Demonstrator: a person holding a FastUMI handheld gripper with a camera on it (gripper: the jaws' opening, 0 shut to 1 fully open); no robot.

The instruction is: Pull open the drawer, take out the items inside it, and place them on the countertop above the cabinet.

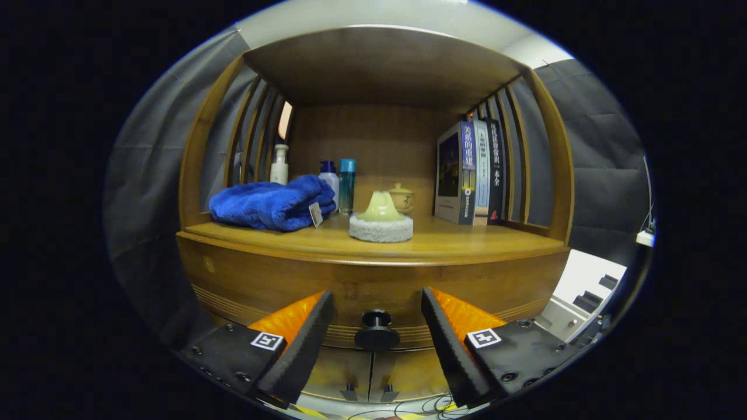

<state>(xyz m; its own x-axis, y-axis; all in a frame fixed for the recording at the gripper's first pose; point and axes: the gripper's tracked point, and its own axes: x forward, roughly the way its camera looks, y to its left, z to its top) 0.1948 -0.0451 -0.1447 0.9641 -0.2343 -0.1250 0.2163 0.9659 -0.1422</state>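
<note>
We hold the tool [376,326] spread wide, its fingers either side of the drawer knob [376,331] and not touching it.

The drawer [373,291] is a wooden front, shut, just under the worktop [455,242], with a dark round knob at its middle between our fingers. On the worktop beyond lie a folded blue towel [271,204], a pale cone-shaped piece on a grey round pad [381,220], a small lidded pot [401,197], three bottles [330,175] at the back and upright books [470,172] against the slatted side. Nothing sits between our fingers and the knob.
</note>
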